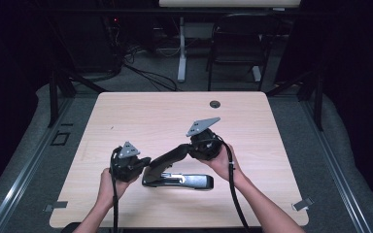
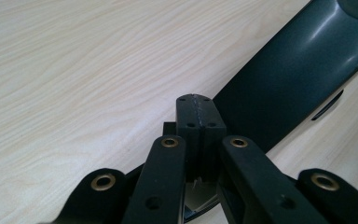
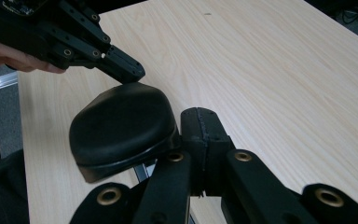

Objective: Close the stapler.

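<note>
Pale tabletop [image 1: 141,116]: we are pressing both closed, empty claws, left claw [image 1: 144,162] and right claw [image 1: 187,150], against a heavy-looking, rigid stapler [image 1: 194,182], best gripped mid-arm.

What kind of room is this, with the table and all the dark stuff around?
Probably a lab or workshop set up for recording. A bare wooden table stands among dark curtains, with cables on the floor and a folding chair behind.

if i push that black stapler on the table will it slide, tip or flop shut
The stapler looks rigid, and its long flat base on the smooth wooden table should probably slide rather than roll. Its raised arm stands hinged open, so a push from above would likely swing it down. The glossy arm seen in the left gripper view may be slippery.
</note>
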`<state>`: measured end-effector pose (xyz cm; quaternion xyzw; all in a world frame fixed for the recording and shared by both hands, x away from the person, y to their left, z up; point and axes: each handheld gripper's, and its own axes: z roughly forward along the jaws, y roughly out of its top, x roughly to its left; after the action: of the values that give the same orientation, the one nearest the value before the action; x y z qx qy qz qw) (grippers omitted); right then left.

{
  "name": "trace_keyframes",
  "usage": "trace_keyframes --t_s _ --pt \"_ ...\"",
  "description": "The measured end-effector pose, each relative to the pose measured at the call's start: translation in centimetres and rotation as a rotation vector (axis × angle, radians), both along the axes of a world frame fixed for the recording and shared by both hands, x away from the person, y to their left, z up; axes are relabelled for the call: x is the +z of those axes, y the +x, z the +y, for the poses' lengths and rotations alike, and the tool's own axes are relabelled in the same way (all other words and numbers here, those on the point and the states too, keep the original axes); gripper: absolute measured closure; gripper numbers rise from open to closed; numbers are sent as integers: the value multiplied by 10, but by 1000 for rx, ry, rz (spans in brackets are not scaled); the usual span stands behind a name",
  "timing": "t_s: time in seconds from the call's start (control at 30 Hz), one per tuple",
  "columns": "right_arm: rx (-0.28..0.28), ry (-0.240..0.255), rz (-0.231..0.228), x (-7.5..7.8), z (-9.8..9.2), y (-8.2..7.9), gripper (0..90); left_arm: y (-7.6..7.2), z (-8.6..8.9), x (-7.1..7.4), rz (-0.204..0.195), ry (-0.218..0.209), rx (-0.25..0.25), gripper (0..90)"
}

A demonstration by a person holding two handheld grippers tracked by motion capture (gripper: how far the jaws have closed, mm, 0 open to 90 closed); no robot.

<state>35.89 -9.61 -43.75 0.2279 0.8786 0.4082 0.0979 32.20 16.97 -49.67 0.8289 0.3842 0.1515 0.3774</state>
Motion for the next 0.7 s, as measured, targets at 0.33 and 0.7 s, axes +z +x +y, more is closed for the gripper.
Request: trace_keyframes --t_s 0.33,0.7 --pt "-18 -38 35 -8 -17 -2 900 0 -2 -3 20 13 -19 900" --pt "-40 -61 69 -20 -34 -3 900 0 -4 -5 37 18 -36 900"
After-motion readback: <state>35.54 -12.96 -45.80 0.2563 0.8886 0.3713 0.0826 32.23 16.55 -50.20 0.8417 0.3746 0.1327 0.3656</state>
